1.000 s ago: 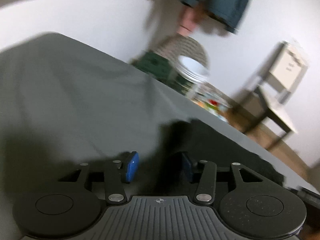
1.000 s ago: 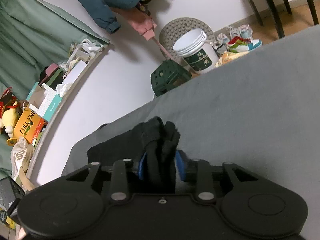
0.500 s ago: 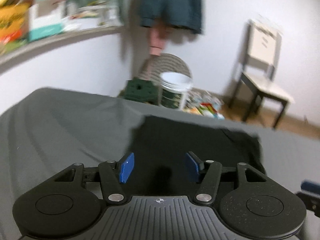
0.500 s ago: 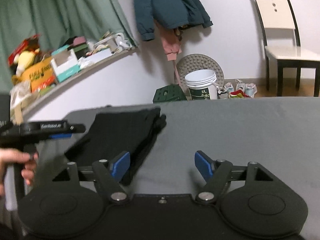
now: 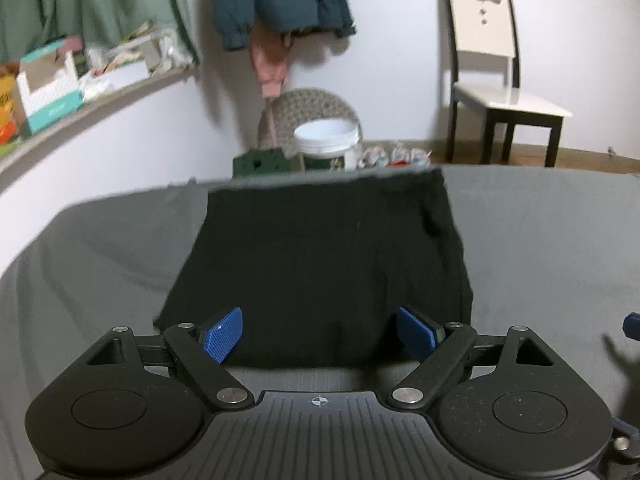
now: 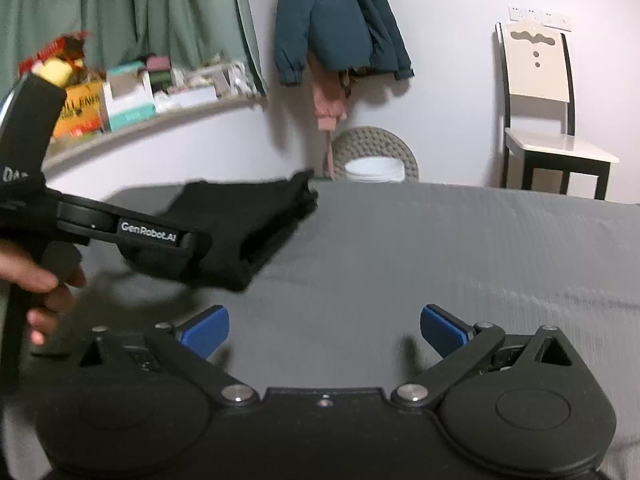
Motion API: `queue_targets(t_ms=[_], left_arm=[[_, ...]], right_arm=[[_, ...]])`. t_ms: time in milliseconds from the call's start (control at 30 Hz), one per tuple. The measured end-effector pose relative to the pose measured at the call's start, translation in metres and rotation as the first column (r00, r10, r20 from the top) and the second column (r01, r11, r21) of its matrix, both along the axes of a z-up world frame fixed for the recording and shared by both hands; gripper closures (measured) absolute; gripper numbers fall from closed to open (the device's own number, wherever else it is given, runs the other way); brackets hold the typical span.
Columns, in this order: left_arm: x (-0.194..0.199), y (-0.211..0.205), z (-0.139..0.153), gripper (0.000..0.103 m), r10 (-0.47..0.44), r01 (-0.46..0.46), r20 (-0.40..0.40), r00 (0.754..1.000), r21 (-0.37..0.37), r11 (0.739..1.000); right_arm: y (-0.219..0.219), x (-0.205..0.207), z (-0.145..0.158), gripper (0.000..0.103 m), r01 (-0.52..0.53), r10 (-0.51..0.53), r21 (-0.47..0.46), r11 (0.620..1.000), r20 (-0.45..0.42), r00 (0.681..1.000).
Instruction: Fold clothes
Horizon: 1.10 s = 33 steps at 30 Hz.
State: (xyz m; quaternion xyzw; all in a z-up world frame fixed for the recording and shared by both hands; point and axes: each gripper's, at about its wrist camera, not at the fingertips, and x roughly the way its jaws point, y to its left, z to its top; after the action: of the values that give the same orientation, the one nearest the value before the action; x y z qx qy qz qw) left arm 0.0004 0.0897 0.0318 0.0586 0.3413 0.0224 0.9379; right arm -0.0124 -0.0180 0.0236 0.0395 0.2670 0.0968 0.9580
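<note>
A black garment (image 5: pixel 320 264) lies folded flat as a rectangle on the grey bed sheet (image 5: pixel 552 240). My left gripper (image 5: pixel 320 334) hovers open at its near edge, blue pads spread wide with nothing between them. In the right wrist view the same black garment (image 6: pixel 256 220) lies to the left, partly covered by the left gripper's black body (image 6: pixel 132 232), which a hand (image 6: pixel 36 280) holds. My right gripper (image 6: pixel 324 330) is open over bare grey sheet (image 6: pixel 460 248), to the right of the garment and apart from it.
Beyond the bed stand a white bucket (image 5: pixel 326 142), a green stool (image 5: pixel 260 162), shoes (image 5: pixel 396 158) and a white chair (image 5: pixel 500 80). A teal jacket (image 6: pixel 340 20) hangs on the wall. A cluttered shelf (image 6: pixel 132 96) and green curtain are at left.
My right gripper let go of the bunched black garment and drew back to the right. My left gripper swung round to face the garment, which now lies flat, and its jaws opened wider.
</note>
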Motion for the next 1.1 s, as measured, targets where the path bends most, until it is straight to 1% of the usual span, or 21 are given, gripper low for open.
queue_targets(t_ms=[67, 100, 133, 167, 367, 400, 533, 1000, 1100], left_arm=[[-0.007, 0.003, -0.002, 0.012, 0.039, -0.04, -0.01, 0.999, -0.037, 0.999], [-0.01, 0.004, -0.003, 0.006, 0.059, -0.06, -0.016, 0.998, -0.056, 0.997], [-0.012, 0.004, -0.005, 0.005, 0.071, -0.072, -0.016, 0.997, -0.062, 0.996], [-0.014, 0.003, -0.008, 0.005, 0.083, -0.084, -0.016, 0.996, -0.067, 0.994], [-0.011, -0.007, -0.025, 0.004, 0.072, -0.074, -0.059, 0.996, -0.034, 0.997], [-0.009, -0.008, -0.028, 0.0, 0.078, -0.08, -0.065, 0.995, -0.035, 0.996], [-0.017, -0.01, -0.036, 0.0, 0.123, -0.124, -0.02, 0.992, -0.064, 0.99], [-0.034, 0.0, -0.052, 0.0, 0.144, -0.137, 0.052, 0.988, -0.113, 0.984], [-0.033, 0.002, -0.053, 0.0, 0.144, -0.137, 0.052, 0.988, -0.123, 0.983]], right_arm=[[0.002, 0.001, -0.004, 0.0, 0.002, -0.003, -0.017, 1.0, -0.015, 1.0], [0.003, 0.002, -0.006, 0.0, 0.003, -0.004, -0.025, 1.0, -0.022, 1.0], [0.004, 0.002, -0.007, 0.0, 0.004, -0.005, -0.034, 0.999, -0.029, 1.0], [0.005, 0.003, -0.009, 0.0, 0.005, -0.007, -0.042, 0.999, -0.036, 0.999], [0.01, 0.014, -0.014, 0.0, 0.01, -0.018, -0.104, 0.994, -0.074, 0.997], [0.008, 0.014, -0.014, 0.0, 0.012, -0.02, -0.106, 0.994, -0.074, 0.997], [0.003, 0.019, -0.016, 0.0, 0.023, -0.031, -0.109, 0.994, -0.077, 0.997], [0.001, 0.029, -0.02, 0.0, 0.035, -0.044, -0.11, 0.993, -0.078, 0.996], [0.001, 0.031, -0.02, 0.0, 0.037, -0.045, -0.111, 0.993, -0.078, 0.996]])
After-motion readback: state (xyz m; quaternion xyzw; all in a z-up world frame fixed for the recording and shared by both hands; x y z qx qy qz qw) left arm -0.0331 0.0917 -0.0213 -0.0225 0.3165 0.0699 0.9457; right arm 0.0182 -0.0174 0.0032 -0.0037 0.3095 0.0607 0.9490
